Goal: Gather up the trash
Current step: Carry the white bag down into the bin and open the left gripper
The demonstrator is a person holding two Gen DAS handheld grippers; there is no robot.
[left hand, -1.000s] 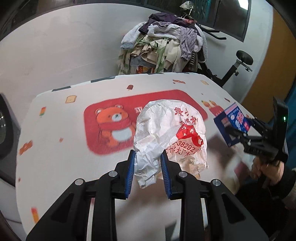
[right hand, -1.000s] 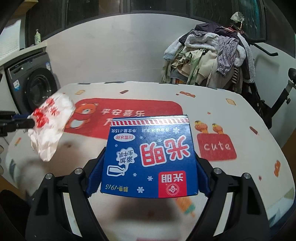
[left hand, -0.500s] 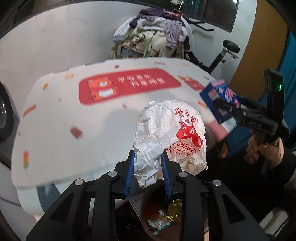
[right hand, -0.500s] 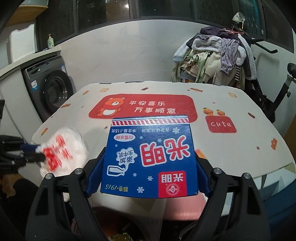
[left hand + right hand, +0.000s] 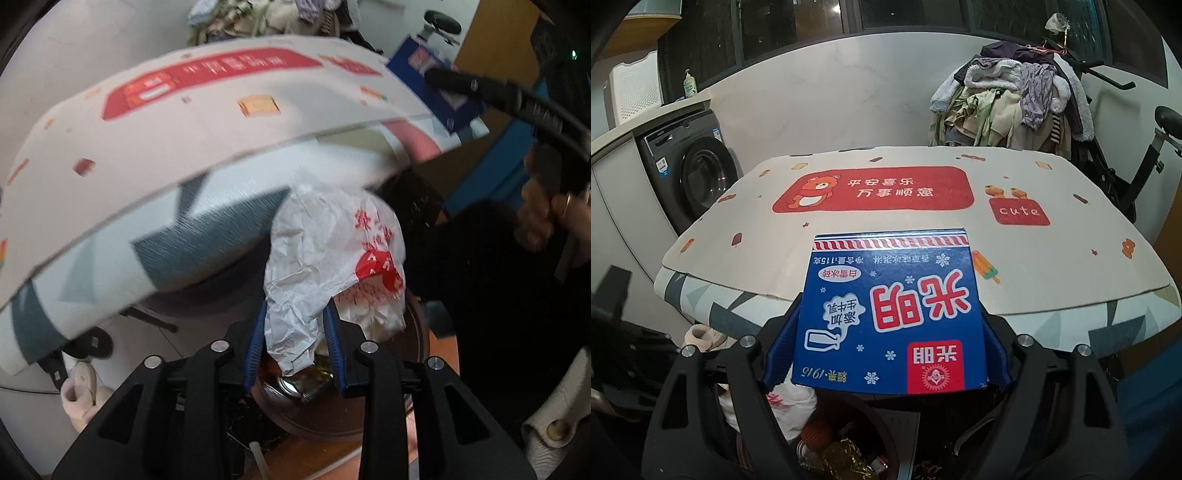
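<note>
My left gripper [image 5: 295, 325] is shut on a crumpled white paper bag with red print [image 5: 328, 254]. It holds the bag just above a round brown trash bin [image 5: 417, 369] on the floor below the table edge. The bag also shows in the right wrist view [image 5: 786, 402] over the bin [image 5: 886, 450], which holds wrappers. My right gripper [image 5: 890, 325] is shut on a blue milk carton [image 5: 890, 317] and holds it above the bin, in front of the table. The carton shows in the left wrist view [image 5: 436, 85] at the upper right.
The table with the bear-print cloth [image 5: 1052, 258] stands just behind the bin; its edge [image 5: 184, 177] hangs over the left gripper. A washing machine [image 5: 694, 173] is at the left. A clothes pile [image 5: 1008, 103] and an exercise bike [image 5: 1145, 162] stand behind.
Both grippers have drawn back off the table and dropped toward the floor. The left one has lowered the paper bag to the bin's mouth. The right one holds the carton over the bin.
</note>
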